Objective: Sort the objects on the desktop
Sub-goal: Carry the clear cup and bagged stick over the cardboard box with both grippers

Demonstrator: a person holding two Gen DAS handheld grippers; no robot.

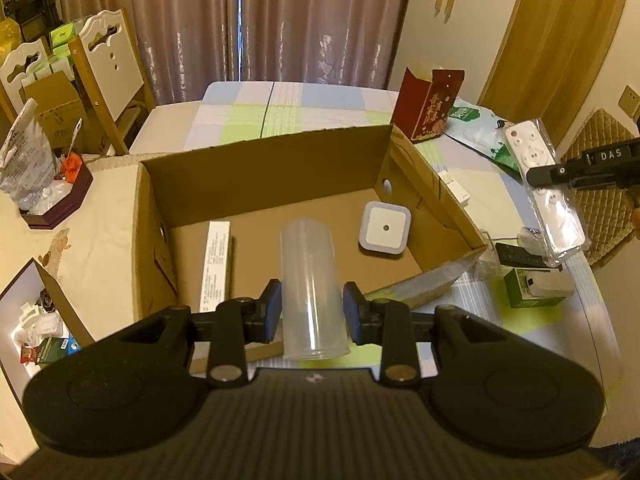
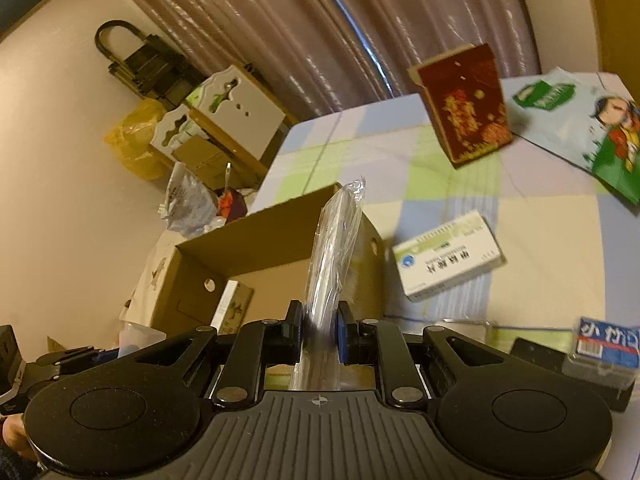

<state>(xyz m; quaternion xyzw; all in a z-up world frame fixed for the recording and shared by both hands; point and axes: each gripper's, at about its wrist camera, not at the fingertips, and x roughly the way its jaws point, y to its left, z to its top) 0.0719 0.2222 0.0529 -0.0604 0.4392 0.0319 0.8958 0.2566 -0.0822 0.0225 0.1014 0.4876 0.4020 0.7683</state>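
Cardboard box (image 1: 264,164) holds a night light (image 1: 385,227); left tongs (image 1: 312,312) clamp a cup (image 1: 310,280), right tongs (image 2: 318,330) a remote (image 2: 334,248).

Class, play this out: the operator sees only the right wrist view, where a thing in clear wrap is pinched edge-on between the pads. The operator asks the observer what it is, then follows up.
Operator: What am I holding?
Observer: A white remote control in a clear sleeve; the left wrist view shows its button face, with the right gripper clamped across its middle.
Operator: What is in the cardboard box? I see little of its floor.
Observer: A square white night light lies near its right wall, and a long white carton lies along its left side.
Operator: And the left gripper?
Observer: It is shut on a clear plastic cup, tipped with its base toward the box.
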